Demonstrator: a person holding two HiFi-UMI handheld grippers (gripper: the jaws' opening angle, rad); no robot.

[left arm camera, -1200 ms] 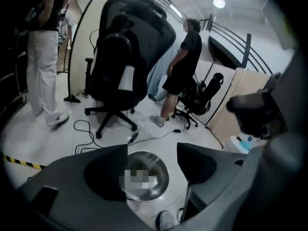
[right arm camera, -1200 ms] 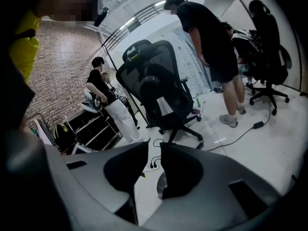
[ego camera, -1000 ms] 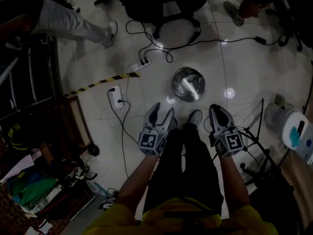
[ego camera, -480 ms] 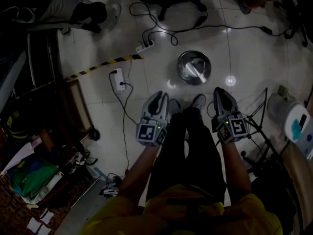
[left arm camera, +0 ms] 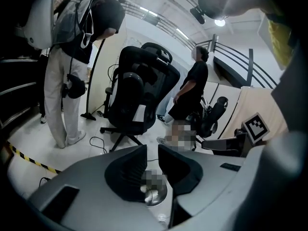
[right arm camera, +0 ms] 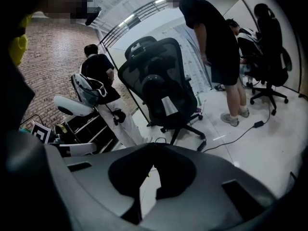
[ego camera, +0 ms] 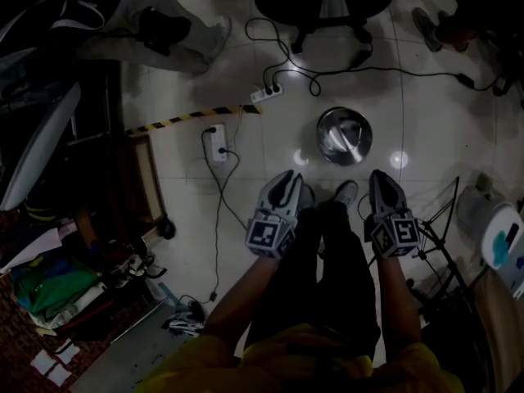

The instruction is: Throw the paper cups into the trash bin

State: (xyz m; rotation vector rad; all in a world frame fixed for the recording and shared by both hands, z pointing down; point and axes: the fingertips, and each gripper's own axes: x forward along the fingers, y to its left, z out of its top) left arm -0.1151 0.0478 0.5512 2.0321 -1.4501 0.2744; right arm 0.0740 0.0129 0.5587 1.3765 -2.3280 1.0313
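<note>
A round shiny metal trash bin (ego camera: 344, 136) stands on the tiled floor just ahead of the person's feet. In the left gripper view the bin (left arm camera: 157, 197) shows low between the jaws, with something white and crumpled inside; I cannot tell if it is a paper cup. My left gripper (ego camera: 284, 180) hangs beside the left leg, pointing at the floor near the bin, jaws shut and empty (left arm camera: 152, 149). My right gripper (ego camera: 383, 178) hangs by the right leg, shut with nothing in it (right arm camera: 153, 147). No loose paper cup is visible.
Power strips (ego camera: 216, 144) (ego camera: 266, 94) and cables lie left of and beyond the bin, beside yellow-black floor tape (ego camera: 192, 118). A black office chair (left arm camera: 137, 97) and several standing people are ahead. A white appliance (ego camera: 491, 232) and a thin black stand (ego camera: 434, 219) stand right; dark shelving stands left.
The left gripper's jaws have gone from apart to shut. The head view has drifted, so bin and floor sit further right. A person at upper left has walked on.
</note>
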